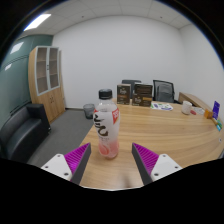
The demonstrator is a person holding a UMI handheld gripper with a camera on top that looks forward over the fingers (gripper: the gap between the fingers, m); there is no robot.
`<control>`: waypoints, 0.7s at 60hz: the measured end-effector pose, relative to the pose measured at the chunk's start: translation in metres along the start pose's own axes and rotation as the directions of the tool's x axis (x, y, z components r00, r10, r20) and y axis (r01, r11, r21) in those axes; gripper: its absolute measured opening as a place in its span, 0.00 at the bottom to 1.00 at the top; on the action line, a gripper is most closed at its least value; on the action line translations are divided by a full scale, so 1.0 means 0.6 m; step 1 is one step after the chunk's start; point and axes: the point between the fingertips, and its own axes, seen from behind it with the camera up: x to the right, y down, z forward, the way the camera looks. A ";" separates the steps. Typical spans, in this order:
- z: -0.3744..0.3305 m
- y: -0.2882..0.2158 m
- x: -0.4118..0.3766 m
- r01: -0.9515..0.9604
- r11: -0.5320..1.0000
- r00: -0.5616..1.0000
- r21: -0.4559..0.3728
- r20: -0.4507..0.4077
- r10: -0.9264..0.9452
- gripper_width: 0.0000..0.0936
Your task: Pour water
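Office room, long wooden table [165,135] with boxes [140,95] and chairs at its far edge. Clear plastic bottle [107,125], white cap on, pink label, stands upright near the table's near edge. Gripper [113,160] fingers apart, bottle just ahead, between the pads [76,158], untouched. Step: approach before grasp. Next move likely needs advancing, then closing on the bottle's body. No receiving cup visible.
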 end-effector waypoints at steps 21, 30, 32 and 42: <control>0.144 -0.042 -0.014 -0.045 0.995 0.998 0.085 -0.042 0.049 0.52; 0.141 -0.043 -0.013 -0.031 0.995 0.998 0.097 -0.050 0.036 0.42; 0.141 -0.042 -0.013 -0.030 0.995 0.998 0.096 -0.049 0.035 0.39; 0.139 -0.041 -0.017 -0.019 0.996 0.999 0.090 -0.024 0.021 0.34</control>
